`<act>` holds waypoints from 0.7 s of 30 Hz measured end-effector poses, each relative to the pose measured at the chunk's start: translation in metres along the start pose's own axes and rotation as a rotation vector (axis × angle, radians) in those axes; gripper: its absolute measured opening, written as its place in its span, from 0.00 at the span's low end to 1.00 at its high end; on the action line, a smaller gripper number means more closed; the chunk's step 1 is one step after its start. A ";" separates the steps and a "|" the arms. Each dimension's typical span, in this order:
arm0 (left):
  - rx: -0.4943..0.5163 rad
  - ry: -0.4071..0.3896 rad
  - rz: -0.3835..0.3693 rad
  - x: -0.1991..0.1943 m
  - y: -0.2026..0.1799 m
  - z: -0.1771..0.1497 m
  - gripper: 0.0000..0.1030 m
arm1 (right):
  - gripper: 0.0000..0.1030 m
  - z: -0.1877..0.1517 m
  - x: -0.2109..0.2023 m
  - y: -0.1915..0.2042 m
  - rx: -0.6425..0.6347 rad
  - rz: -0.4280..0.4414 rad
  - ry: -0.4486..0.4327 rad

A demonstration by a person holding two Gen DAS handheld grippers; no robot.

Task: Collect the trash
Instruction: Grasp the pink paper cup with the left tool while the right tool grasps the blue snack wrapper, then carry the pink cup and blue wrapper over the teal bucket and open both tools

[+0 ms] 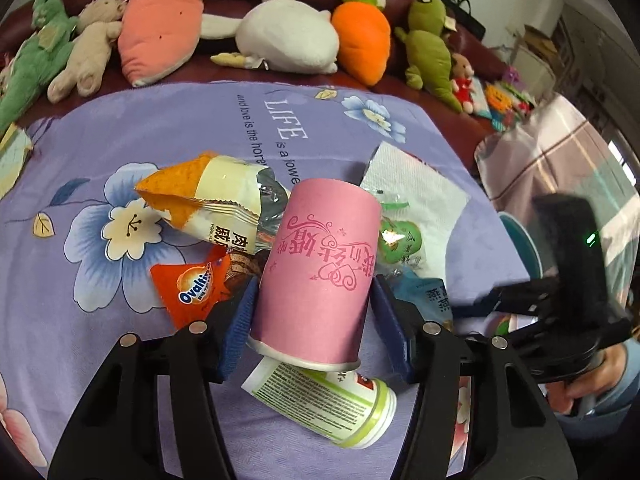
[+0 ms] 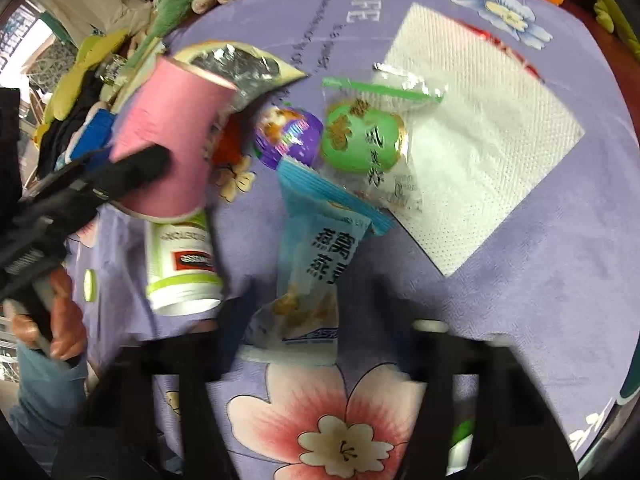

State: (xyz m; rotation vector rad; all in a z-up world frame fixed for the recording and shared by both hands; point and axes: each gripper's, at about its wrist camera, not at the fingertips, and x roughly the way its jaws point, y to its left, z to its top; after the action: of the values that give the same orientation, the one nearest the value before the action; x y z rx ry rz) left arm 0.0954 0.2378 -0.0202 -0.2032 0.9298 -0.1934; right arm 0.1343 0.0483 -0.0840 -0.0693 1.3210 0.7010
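On a purple floral cloth [image 1: 80,320] covering the table, the litter lies in one loose cluster. Far left of it: an orange-and-cream snack bag [image 1: 208,204], torn open, its foil mouth facing right. Just near of that, an orange Ovaltine sachet [image 1: 192,286] lies flat. Centre: a pink paper cup [image 1: 320,268], tilted with its rim toward the near edge, clamped between the blue pads [image 1: 236,332] of the left gripper [image 1: 312,332], one pad on each side of the cup wall. Under the cup's rim, a white bottle with green bands [image 1: 324,404] lies on its side. Right of the cup: a small purple round packet [image 2: 288,136], a clear wrapper with a green disc [image 2: 364,140] overlapping the near-left edge of a white paper napkin [image 2: 472,120], and a light blue snack wrapper [image 2: 320,248] pointing toward the near edge. The right gripper [image 2: 316,344] stands over that blue wrapper's near end; its fingers are blurred, narrowed together, with the wrapper's end between them, though whether they press it I cannot tell. A hand [image 1: 576,388] holds the right gripper's handle. Far edge: plush toys in a row along a dark red sofa [image 1: 472,48], among them a pink one [image 1: 160,20], a white goose [image 1: 288,36] and an orange carrot [image 1: 360,40].
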 end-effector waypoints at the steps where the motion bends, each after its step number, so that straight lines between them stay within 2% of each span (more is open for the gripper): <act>1: 0.002 0.000 0.002 0.000 -0.003 0.000 0.57 | 0.18 -0.002 0.001 -0.003 0.016 0.009 0.011; 7: 0.048 -0.005 -0.009 -0.001 -0.034 0.005 0.57 | 0.15 -0.010 -0.037 -0.017 0.033 -0.036 -0.079; 21: 0.150 0.012 -0.019 0.021 -0.138 0.021 0.57 | 0.15 -0.037 -0.138 -0.091 0.124 -0.095 -0.254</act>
State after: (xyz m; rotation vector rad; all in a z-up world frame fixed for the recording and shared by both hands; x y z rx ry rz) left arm 0.1136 0.1013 0.0113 -0.0719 0.9216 -0.2808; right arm 0.1382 -0.0995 -0.0008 0.0555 1.1071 0.5269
